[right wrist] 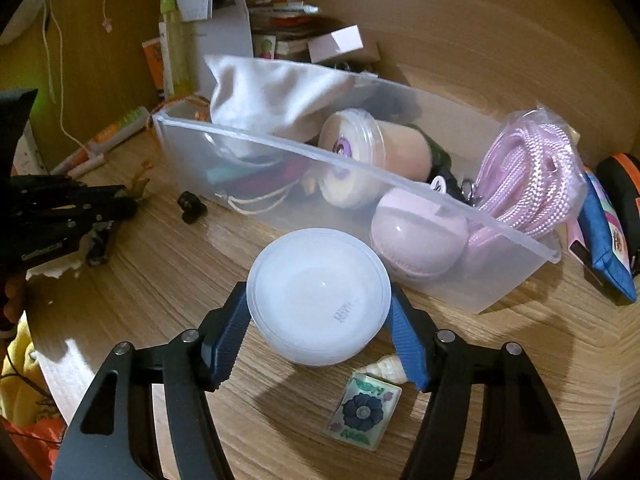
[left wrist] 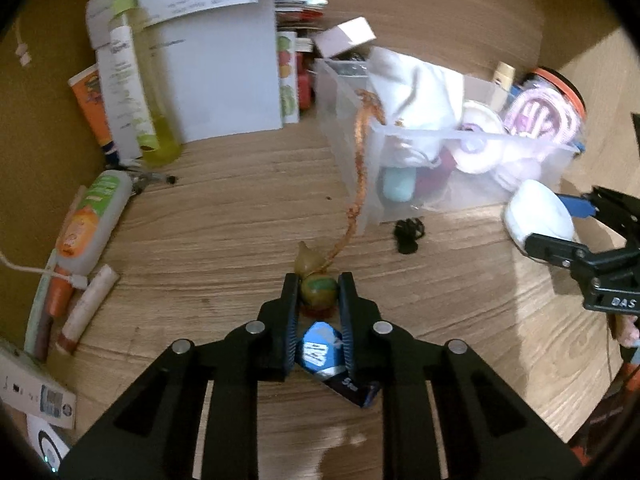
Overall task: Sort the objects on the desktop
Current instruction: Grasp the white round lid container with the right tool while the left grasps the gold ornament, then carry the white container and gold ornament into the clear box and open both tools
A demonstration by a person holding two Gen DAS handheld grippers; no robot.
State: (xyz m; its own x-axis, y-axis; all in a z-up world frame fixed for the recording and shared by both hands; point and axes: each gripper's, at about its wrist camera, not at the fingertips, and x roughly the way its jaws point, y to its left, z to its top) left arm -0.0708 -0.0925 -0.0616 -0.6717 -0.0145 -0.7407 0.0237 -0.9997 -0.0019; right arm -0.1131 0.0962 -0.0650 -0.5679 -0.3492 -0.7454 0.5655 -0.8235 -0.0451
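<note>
My left gripper is shut on a small round green-brown bead low over the wooden desk. An orange braided cord runs from the bead up over the wall of the clear plastic bin. A blue packet lies under the left fingers. My right gripper has its blue pads against the sides of a white round tub, just in front of the bin. In the left wrist view this tub shows at the right edge.
The bin holds a white cloth bag, a jar, a pink ball and pink rope. A shell and a flower tile lie under the tub. Bottles and tubes and papers crowd the left. A small black item lies by the bin.
</note>
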